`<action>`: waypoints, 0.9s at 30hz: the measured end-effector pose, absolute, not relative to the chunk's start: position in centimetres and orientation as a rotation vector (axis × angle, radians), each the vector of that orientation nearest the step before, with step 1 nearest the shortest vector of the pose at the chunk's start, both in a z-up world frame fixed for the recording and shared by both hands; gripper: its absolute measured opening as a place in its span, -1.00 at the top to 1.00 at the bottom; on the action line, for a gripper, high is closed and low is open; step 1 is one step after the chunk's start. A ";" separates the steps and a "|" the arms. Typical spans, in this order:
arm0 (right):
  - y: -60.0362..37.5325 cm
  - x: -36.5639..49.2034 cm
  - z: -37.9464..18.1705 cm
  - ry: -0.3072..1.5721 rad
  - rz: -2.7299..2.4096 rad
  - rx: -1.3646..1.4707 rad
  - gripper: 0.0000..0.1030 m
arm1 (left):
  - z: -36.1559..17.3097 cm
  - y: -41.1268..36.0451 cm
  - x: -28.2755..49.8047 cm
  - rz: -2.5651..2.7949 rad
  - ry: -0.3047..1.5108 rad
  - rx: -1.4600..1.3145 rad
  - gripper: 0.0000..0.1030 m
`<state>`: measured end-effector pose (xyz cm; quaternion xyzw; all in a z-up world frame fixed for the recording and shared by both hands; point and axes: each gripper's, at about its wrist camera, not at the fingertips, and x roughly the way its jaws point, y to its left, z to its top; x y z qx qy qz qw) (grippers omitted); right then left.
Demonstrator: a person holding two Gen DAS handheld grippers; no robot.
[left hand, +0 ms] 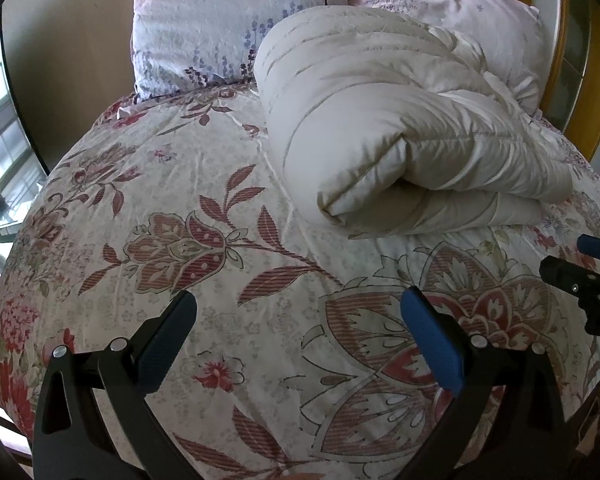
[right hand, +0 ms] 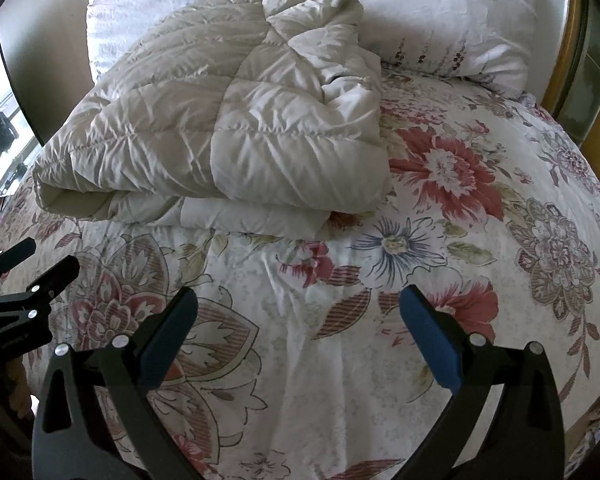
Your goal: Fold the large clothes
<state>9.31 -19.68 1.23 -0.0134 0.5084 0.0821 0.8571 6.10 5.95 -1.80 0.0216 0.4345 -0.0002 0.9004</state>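
Observation:
A cream quilted comforter (left hand: 400,128) lies folded into a thick bundle on the floral bedspread (left hand: 180,240), its rolled edge facing me. It also shows in the right wrist view (right hand: 220,120), at the upper left. My left gripper (left hand: 300,312) is open and empty, hovering over the bedspread in front of the bundle. My right gripper (right hand: 300,312) is open and empty too, over the bedspread (right hand: 420,240) to the right of the bundle. Each gripper shows at the edge of the other's view: the right one (left hand: 588,272) and the left one (right hand: 32,268).
Two floral pillows (left hand: 228,20) (right hand: 460,20) lean at the head of the bed behind the bundle. A wooden headboard (left hand: 560,40) rises at the far right. A window (left hand: 0,140) is on the left beyond the bed's edge.

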 end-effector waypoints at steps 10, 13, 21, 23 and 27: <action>-19.6 9.3 1.2 1.068 0.172 -0.028 -0.96 | -2.0 6.1 6.2 -0.001 0.903 0.042 -0.97; -19.5 9.3 1.1 1.068 0.174 -0.029 -0.96 | -2.0 6.1 6.2 0.000 0.903 0.039 -0.97; -19.4 9.3 1.1 1.068 0.173 -0.029 -0.96 | -2.1 6.1 6.3 -0.001 0.904 0.037 -0.97; -19.4 9.3 1.1 1.068 0.174 -0.029 -0.96 | -2.1 6.1 6.3 -0.001 0.904 0.036 -0.97; -19.4 9.3 1.1 1.068 0.174 -0.030 -0.96 | -2.0 6.1 6.3 -0.002 0.904 0.037 -0.97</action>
